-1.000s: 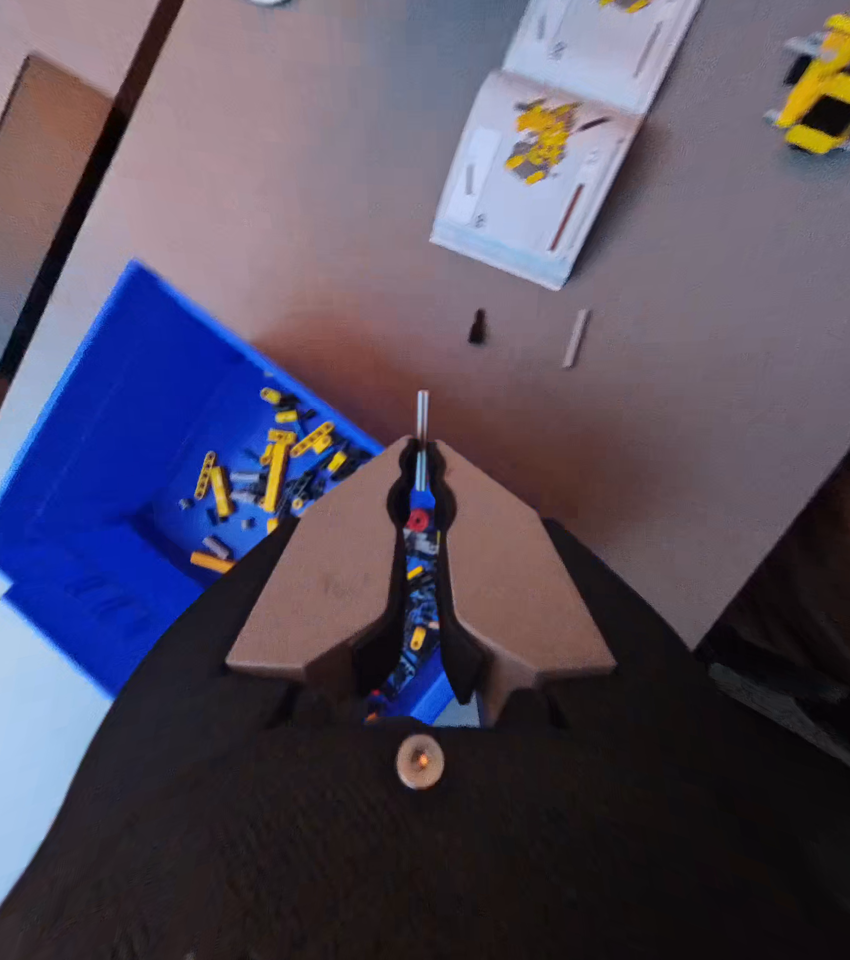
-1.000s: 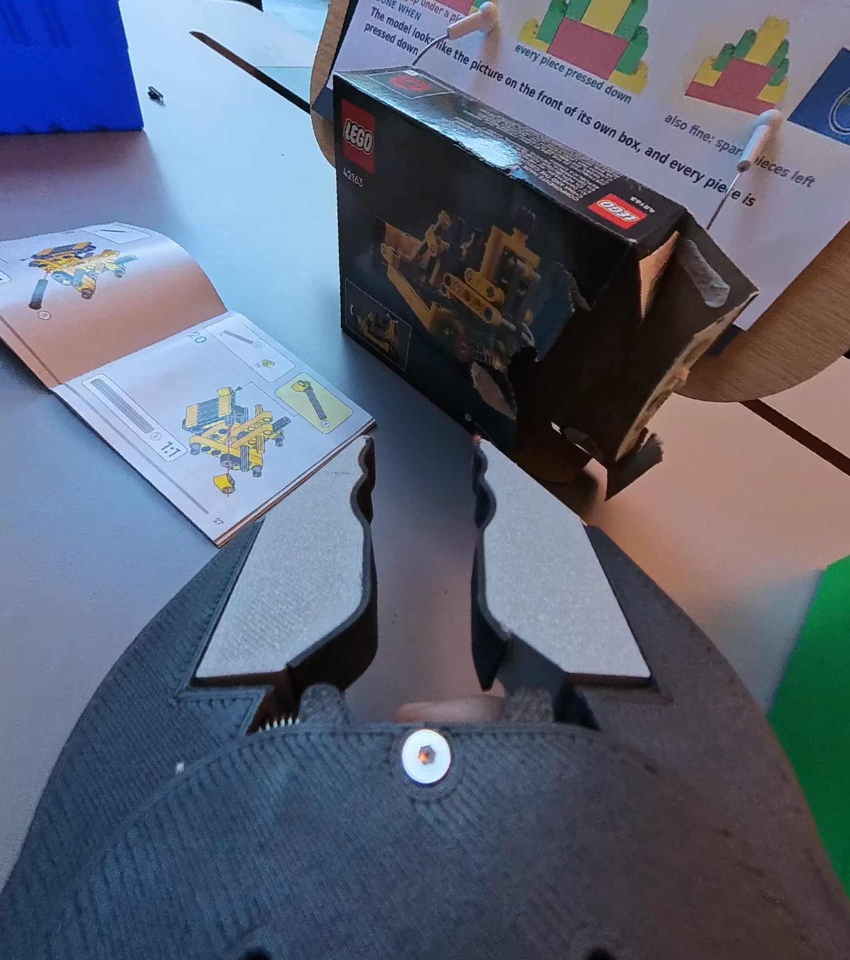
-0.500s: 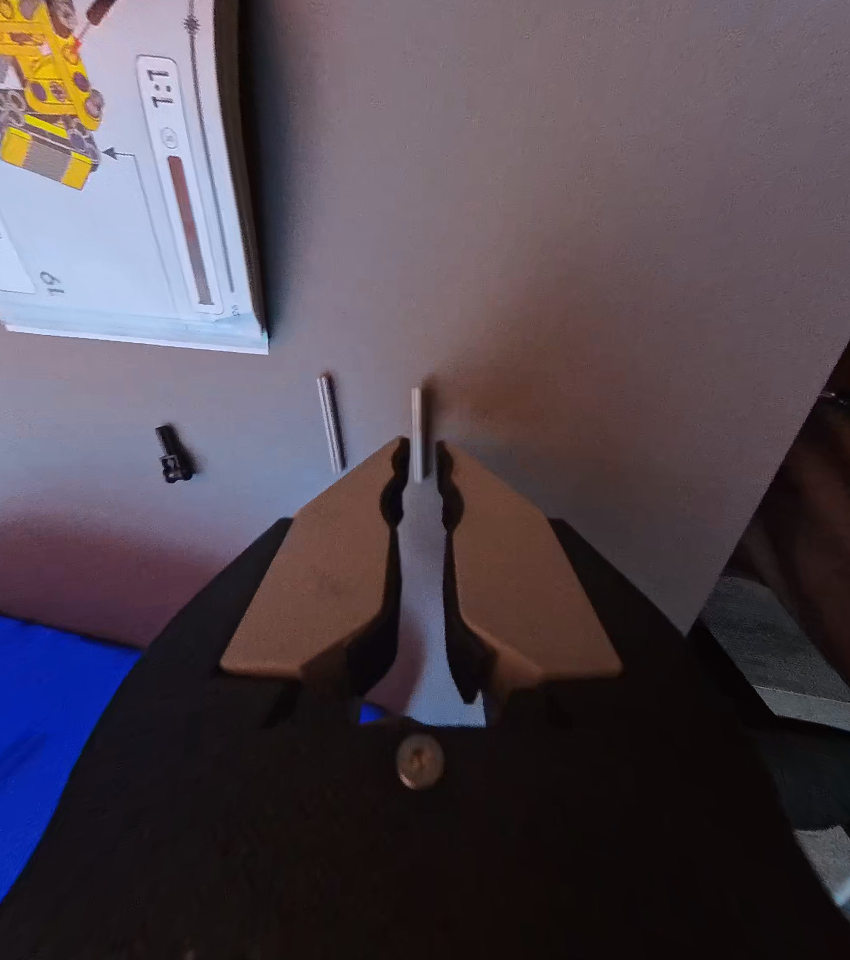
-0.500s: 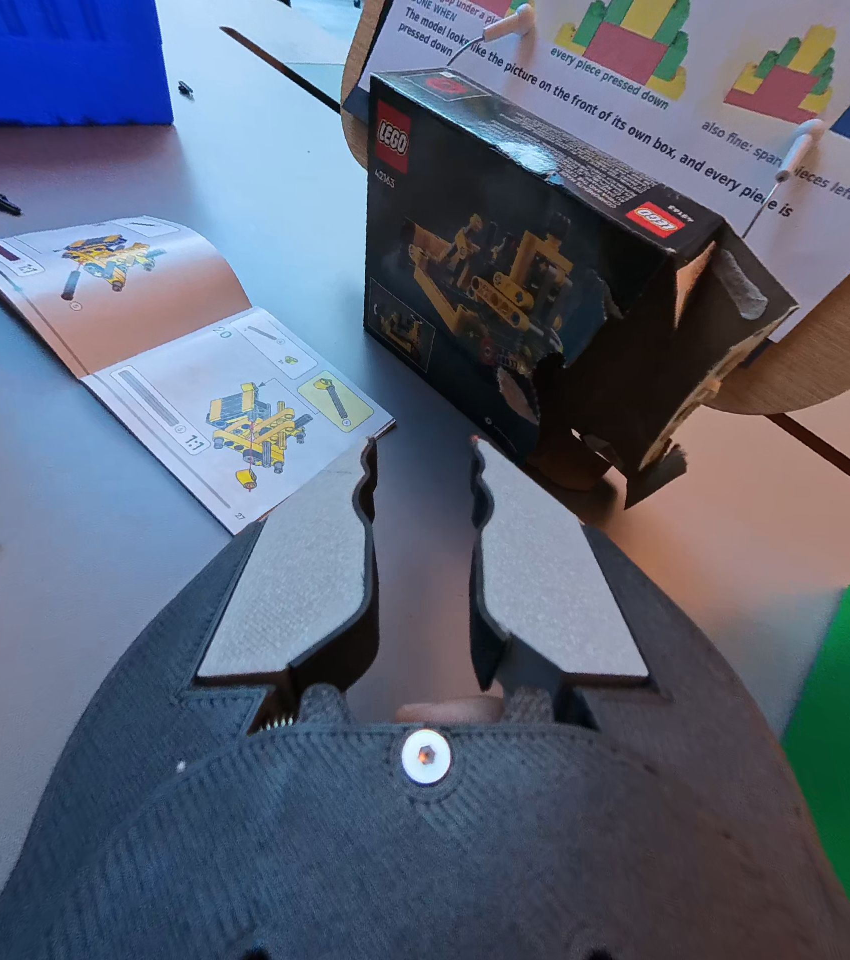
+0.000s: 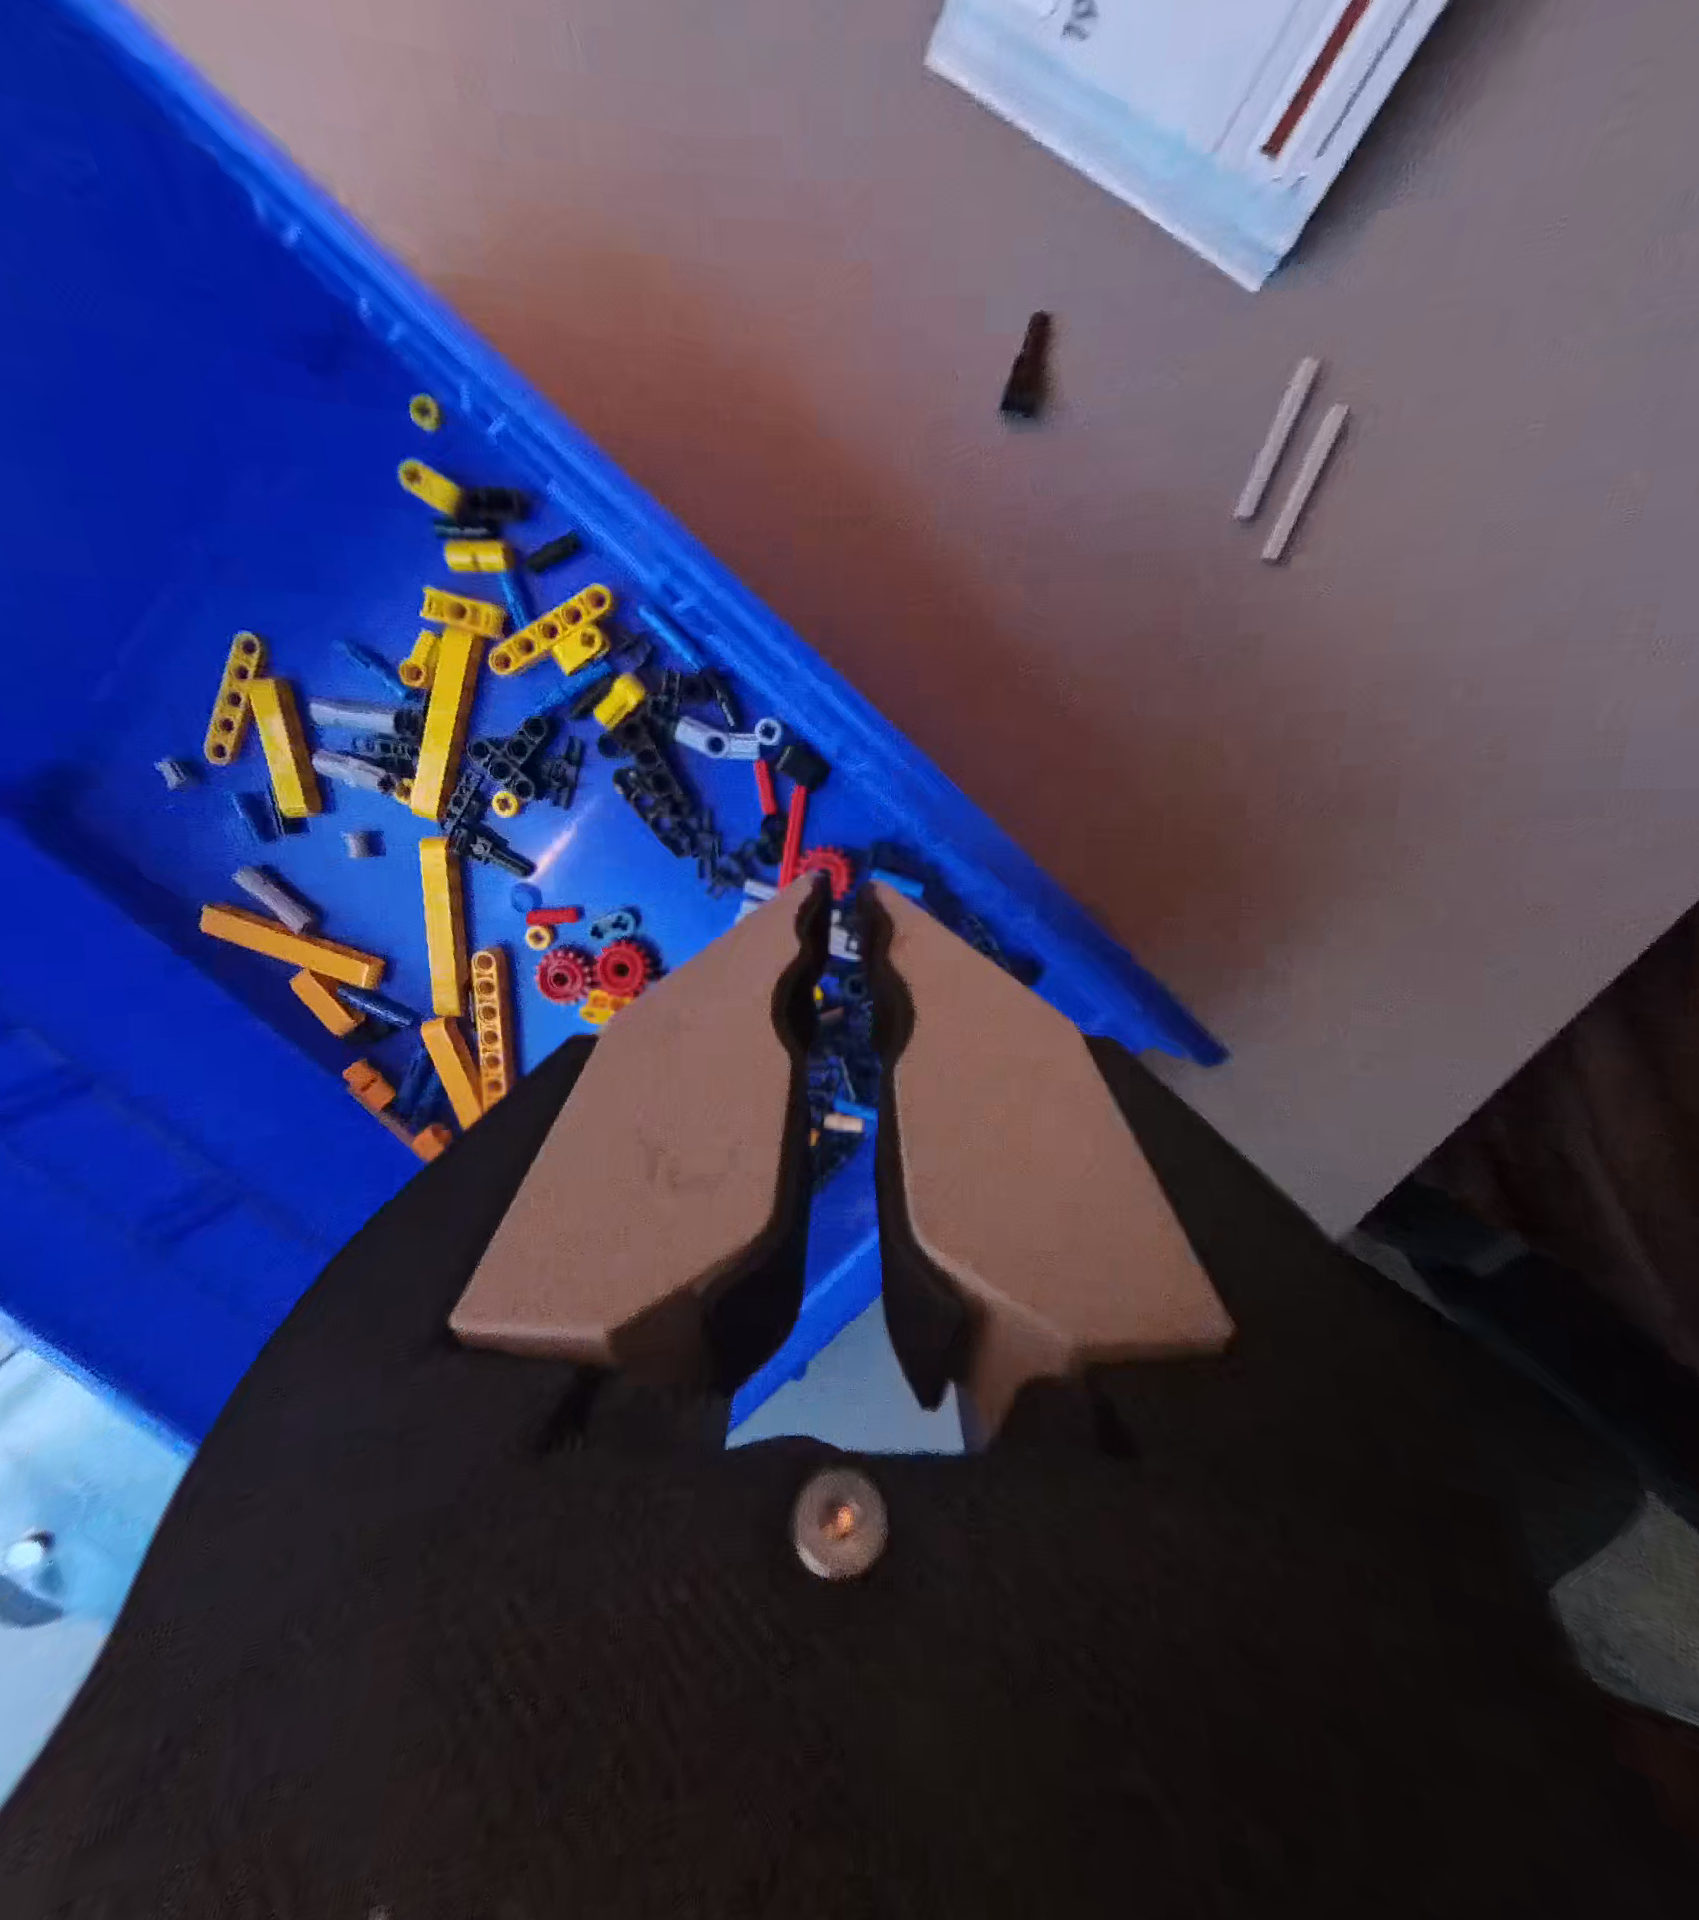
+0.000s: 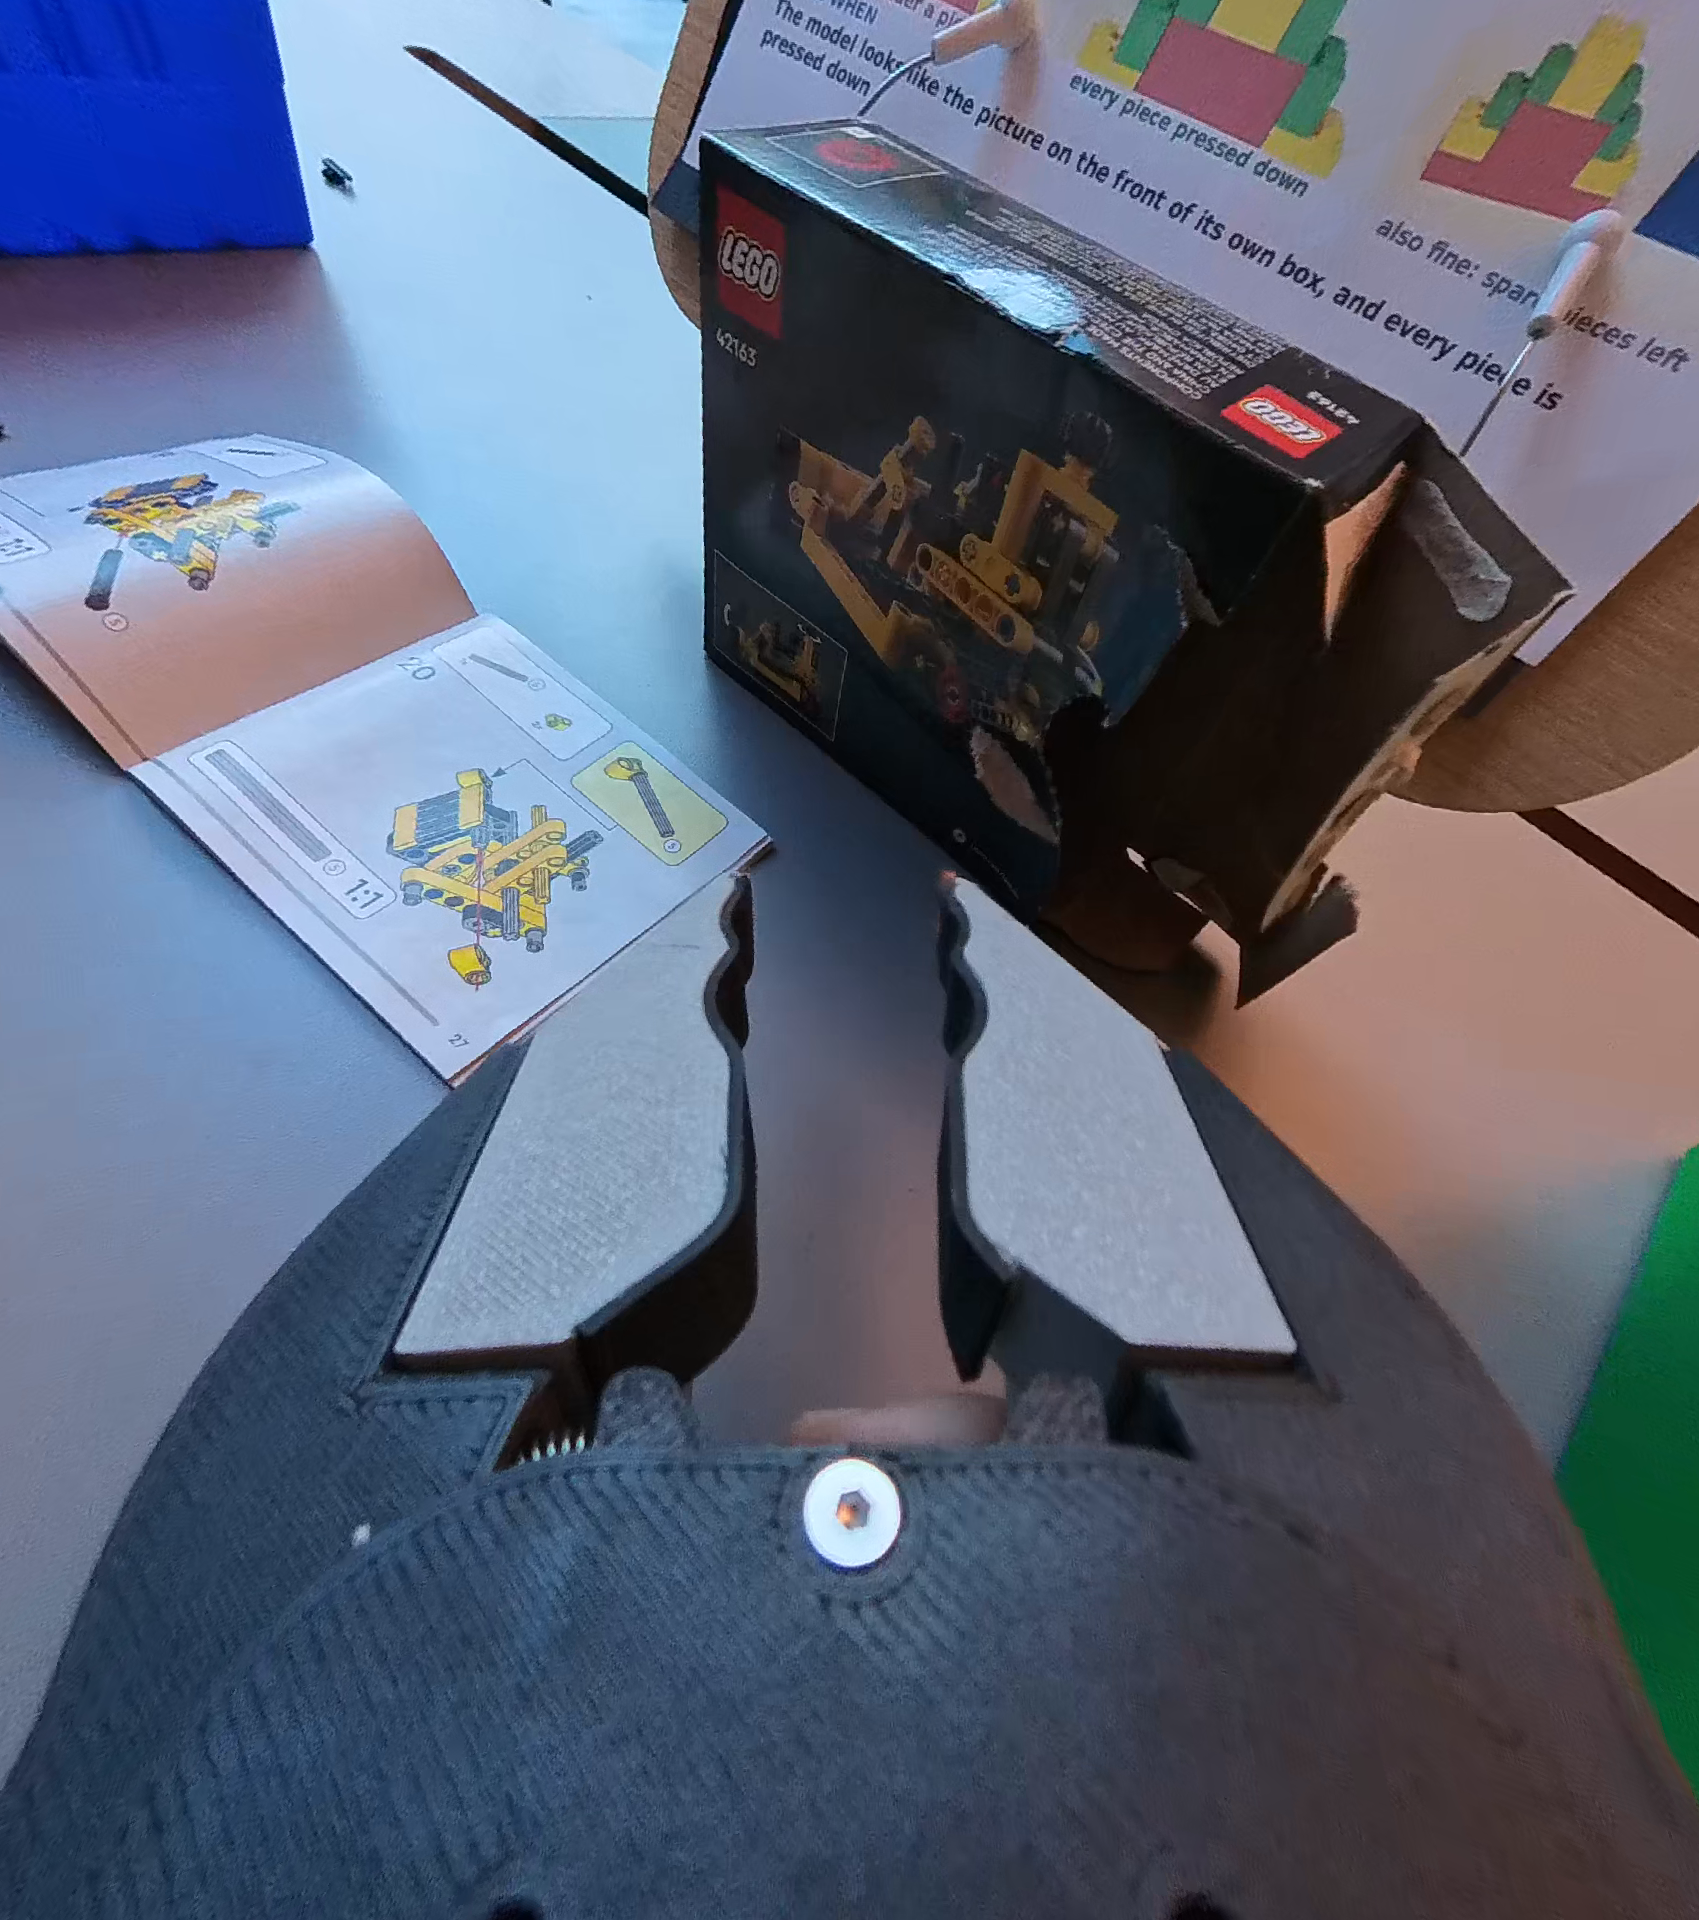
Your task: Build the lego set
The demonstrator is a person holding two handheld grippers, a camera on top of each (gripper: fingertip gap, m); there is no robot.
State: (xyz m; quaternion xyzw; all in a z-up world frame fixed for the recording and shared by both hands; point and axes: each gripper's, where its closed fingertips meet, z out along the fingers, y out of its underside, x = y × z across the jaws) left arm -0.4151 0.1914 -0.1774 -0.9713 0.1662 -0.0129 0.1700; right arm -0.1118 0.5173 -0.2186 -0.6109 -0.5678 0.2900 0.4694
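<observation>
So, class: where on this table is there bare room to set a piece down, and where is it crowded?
Free: the table between the bin and the two axles; also the strip between booklet and box, ahead of the open right gripper. Crowded: the bin's floor, heaped with pieces under the left gripper.

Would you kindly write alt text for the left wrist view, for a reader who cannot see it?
The left claw, slightly open and empty, hangs over a blue bin of loose yellow, black and red pieces. On the grey table beyond lie two grey rods, a small black pin and a booklet's corner.
</observation>
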